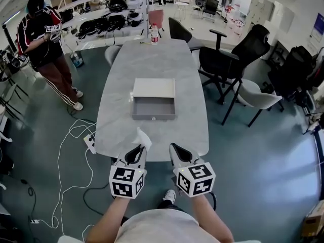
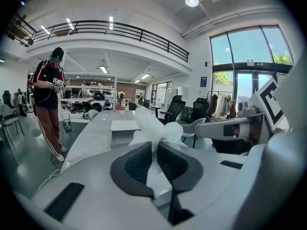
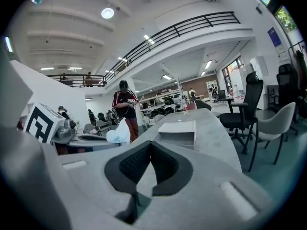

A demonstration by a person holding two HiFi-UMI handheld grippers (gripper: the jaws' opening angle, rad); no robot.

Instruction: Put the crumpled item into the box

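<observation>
At the near edge of the desk [image 1: 152, 65], we are holding the left hand-held gripper [image 2: 154, 150] clamped on the crumpled item [image 2: 152, 126]. It is a white, papery wad, puffing up above the jaws because only its lower part is being pinched. We are aiming it toward the open box [image 1: 153, 116], which is sitting further along the desk, well apart from the wad. Our right hand-held gripper [image 3: 149, 150] is hanging just beside, jaws together with nothing between them. We are probably sparing it because one grip is doing the job. By our judgement, the task is now asking for a reach forward over the box's front wall.
</observation>
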